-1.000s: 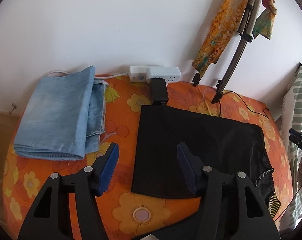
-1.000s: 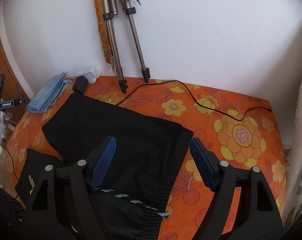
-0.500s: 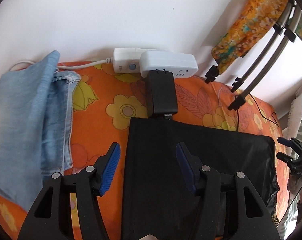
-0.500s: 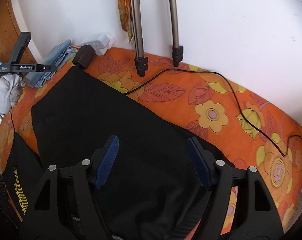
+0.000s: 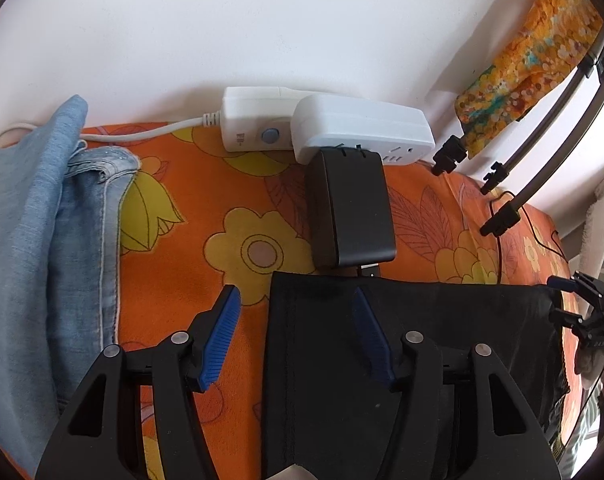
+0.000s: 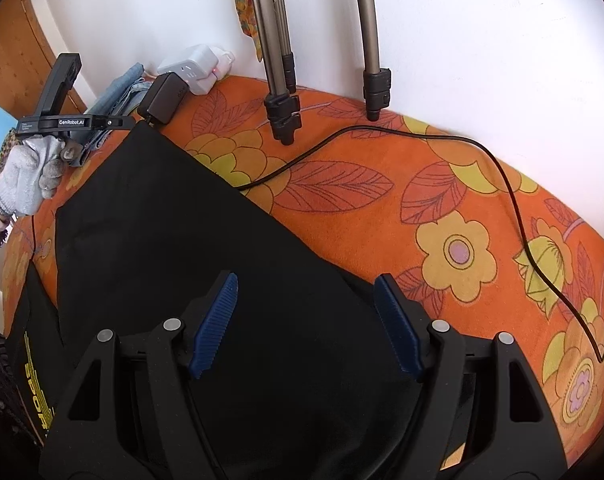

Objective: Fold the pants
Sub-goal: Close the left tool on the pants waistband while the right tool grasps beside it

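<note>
A: Our left gripper [image 5: 296,336] is released, jaws spreading a bit. L pad hangs over bare orange cover, R pad over the black pants [image 5: 401,360], so the pants' corner sits between them, nothing pinched.

B: Right gripper [image 6: 303,320], same story: jaws apart, both blue pads over black cloth, not biting. Can't tell if the tips touch the fabric.

A: Pants look smooth, flat, matte black w/ a stitched seam running near the L edge. The top edge lies straight, just short of the black adapter [image 5: 349,208] at the back edge of the flowered bed cover [image 5: 230,208].

B: From our right wrist cam the pants run as a diagonal slab from the back-left corner toward us. Yellow lettering on a lower layer, bottom left.

A: Adapter's plugged into the white power strip [image 5: 361,130] by the wall. Folded jeans [image 5: 42,240] along the cover's left edge.

B: Tripod legs [image 6: 282,116] & a thin black cable [image 6: 501,176] on the cover, back right. Gloved hand [image 6: 30,176] holds the other gripper far left.
</note>
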`<move>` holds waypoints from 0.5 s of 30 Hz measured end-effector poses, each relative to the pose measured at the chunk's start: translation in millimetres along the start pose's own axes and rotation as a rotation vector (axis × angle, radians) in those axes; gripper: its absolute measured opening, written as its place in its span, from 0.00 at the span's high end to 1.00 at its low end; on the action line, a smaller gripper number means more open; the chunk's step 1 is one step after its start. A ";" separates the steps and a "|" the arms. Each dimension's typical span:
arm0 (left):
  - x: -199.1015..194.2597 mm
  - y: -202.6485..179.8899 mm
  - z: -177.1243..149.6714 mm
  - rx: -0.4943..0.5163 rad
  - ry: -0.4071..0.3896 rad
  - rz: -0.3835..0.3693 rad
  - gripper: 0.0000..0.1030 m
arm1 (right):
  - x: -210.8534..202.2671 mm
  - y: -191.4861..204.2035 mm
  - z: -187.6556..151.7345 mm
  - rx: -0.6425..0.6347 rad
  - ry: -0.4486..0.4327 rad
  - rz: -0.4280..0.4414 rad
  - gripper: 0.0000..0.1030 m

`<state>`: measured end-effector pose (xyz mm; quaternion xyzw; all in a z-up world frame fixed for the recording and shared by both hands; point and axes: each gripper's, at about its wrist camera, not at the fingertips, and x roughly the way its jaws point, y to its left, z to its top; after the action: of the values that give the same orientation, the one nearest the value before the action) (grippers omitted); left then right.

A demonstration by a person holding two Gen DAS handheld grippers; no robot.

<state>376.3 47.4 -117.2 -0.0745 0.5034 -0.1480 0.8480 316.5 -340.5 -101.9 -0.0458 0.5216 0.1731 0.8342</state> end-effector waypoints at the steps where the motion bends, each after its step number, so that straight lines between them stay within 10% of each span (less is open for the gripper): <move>1: 1.6 0.6 0.3 0.004 0.004 -0.005 0.43 | 3.0 -0.9 1.7 -0.002 0.005 0.008 0.28; 15: 13.5 -7.5 2.8 0.062 -0.026 0.032 0.44 | 27.4 -7.1 7.9 -0.040 0.052 0.009 0.28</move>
<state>383.5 35.8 -125.1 -0.0418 0.4887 -0.1489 0.8587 336.5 -338.5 -123.4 -0.0649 0.5398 0.1859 0.8185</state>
